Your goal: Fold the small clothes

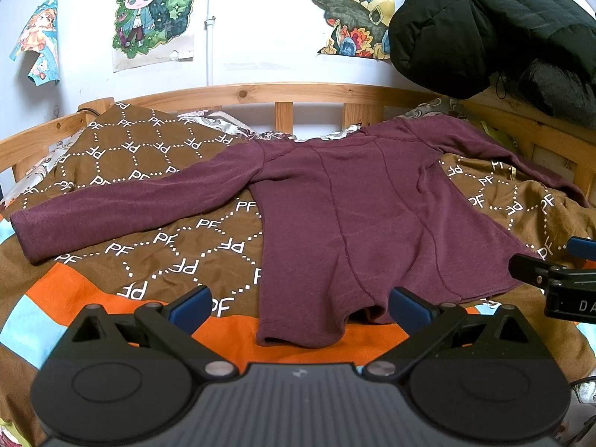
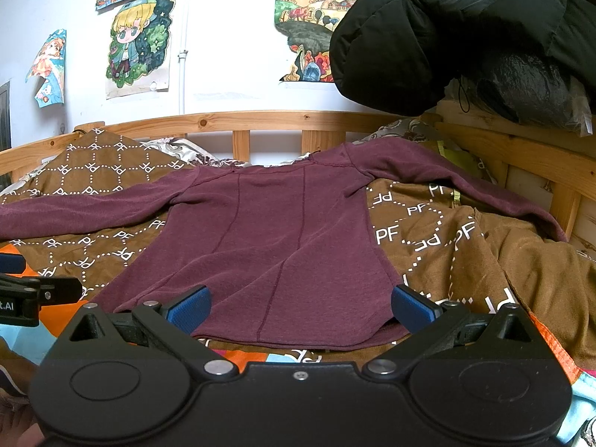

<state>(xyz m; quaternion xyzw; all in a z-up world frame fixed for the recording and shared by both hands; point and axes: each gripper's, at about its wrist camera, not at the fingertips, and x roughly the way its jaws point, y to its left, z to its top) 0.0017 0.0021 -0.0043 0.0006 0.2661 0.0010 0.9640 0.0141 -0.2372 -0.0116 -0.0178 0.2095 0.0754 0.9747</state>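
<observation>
The left tool [image 1: 298,307] is released, jaws spread wide at the near left corner of the hem of the maroon long-sleeved knit top [image 1: 357,216]. That top lies flat on the brown patterned bedspread [image 1: 156,253], sleeves out to either side, its long axis running away toward the wooden bed rail [image 1: 260,93]. The right tool [image 2: 300,307], also released, straddles the hem's right half, equally near.

"PF" repeats in white, inside dotted diamond lattice, all over the brown bedspread [image 1: 156,238], some copies mirrored or upside down. Right gripper [image 1: 558,279] body, seen in left wrist view, reads "DA", cut off by frame. Left gripper [image 2: 33,294] body, right wrist view, shows "t.AI", start cropped.
</observation>
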